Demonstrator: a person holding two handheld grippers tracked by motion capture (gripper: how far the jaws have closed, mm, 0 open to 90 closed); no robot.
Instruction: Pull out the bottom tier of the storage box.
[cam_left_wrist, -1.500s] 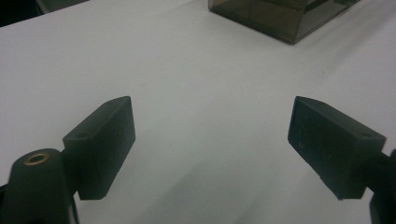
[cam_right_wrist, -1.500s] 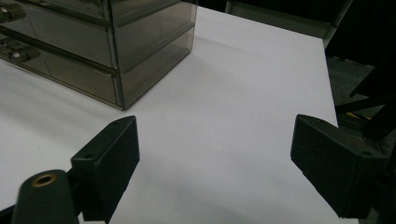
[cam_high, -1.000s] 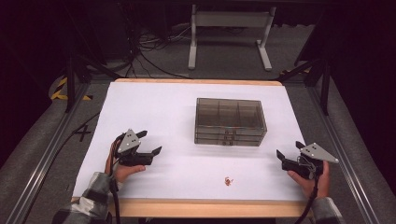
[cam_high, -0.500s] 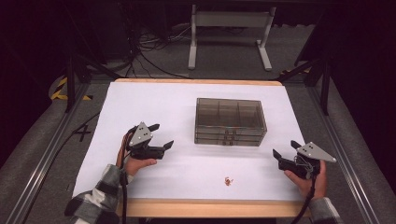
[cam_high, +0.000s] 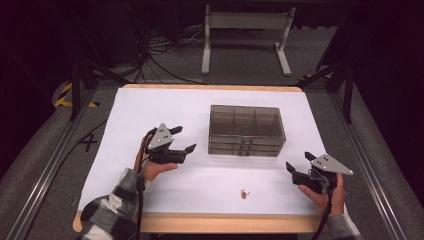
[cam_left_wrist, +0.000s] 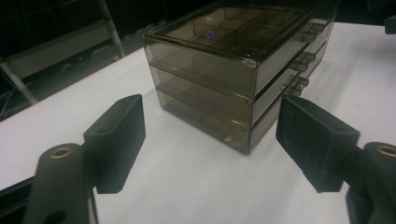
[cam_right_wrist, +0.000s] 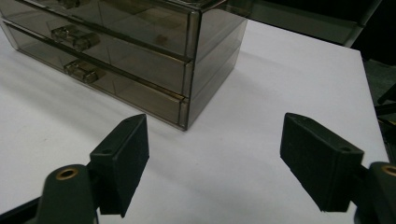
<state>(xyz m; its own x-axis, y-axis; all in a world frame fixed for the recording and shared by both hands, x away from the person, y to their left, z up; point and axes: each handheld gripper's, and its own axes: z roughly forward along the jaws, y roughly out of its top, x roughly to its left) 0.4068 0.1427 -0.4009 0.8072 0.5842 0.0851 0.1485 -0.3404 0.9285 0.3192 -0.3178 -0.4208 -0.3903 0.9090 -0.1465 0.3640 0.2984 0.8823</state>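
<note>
Both grippers, left (cam_high: 184, 140) and right (cam_high: 298, 165), are standing wide and empty, the left just closing slightly, flanking the drawer box (cam_high: 246, 130) for reaching it.

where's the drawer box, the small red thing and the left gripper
drawer box (cam_high: 246, 131), high view, its top
small red thing (cam_high: 244, 194), high view, its middle
left gripper (cam_high: 183, 139), high view, between its fingertips

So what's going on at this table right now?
A person holds a gripper in each hand over a white table. Both the left gripper and the right gripper are open and empty, pointed at a smoky clear drawer box with its drawers shut. Neither touches it yet. A small reddish object lies untouched near the front edge.
</note>
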